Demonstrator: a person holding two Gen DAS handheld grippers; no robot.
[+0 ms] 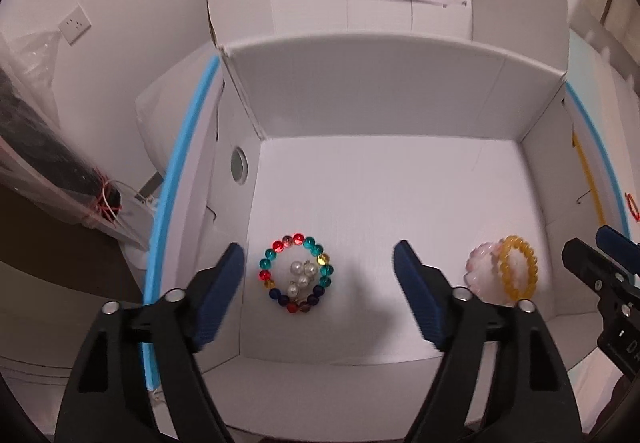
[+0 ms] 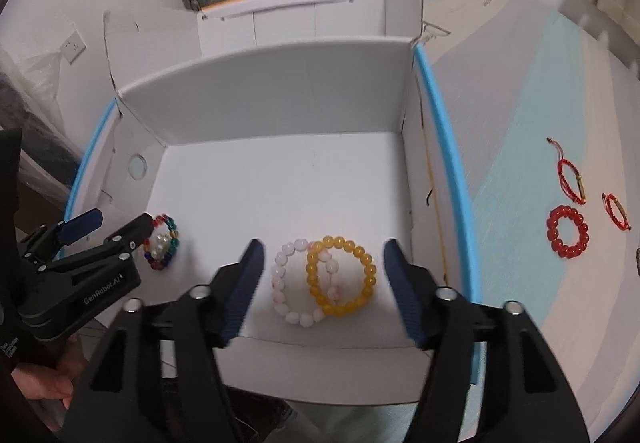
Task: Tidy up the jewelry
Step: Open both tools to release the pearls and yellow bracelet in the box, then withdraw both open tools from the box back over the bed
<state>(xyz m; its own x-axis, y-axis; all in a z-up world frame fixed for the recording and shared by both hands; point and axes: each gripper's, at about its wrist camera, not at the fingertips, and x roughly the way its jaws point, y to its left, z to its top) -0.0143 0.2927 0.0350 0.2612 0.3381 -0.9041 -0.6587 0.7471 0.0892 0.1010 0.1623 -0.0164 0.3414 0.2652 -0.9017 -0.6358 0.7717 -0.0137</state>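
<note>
I have both the left gripper (image 1: 318,267) and right gripper (image 2: 323,263) open and empty above the white box (image 2: 280,83), bracelets dropped inside. Next, probably the red bead bracelet (image 2: 568,231) outside the box, right.

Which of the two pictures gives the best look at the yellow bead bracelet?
The right wrist view: the yellow bracelet lies whole in the white box, overlapping the pink bracelet, framed by that gripper's fingers. The left wrist view shows it only small and foreshortened near the right edge.
</note>
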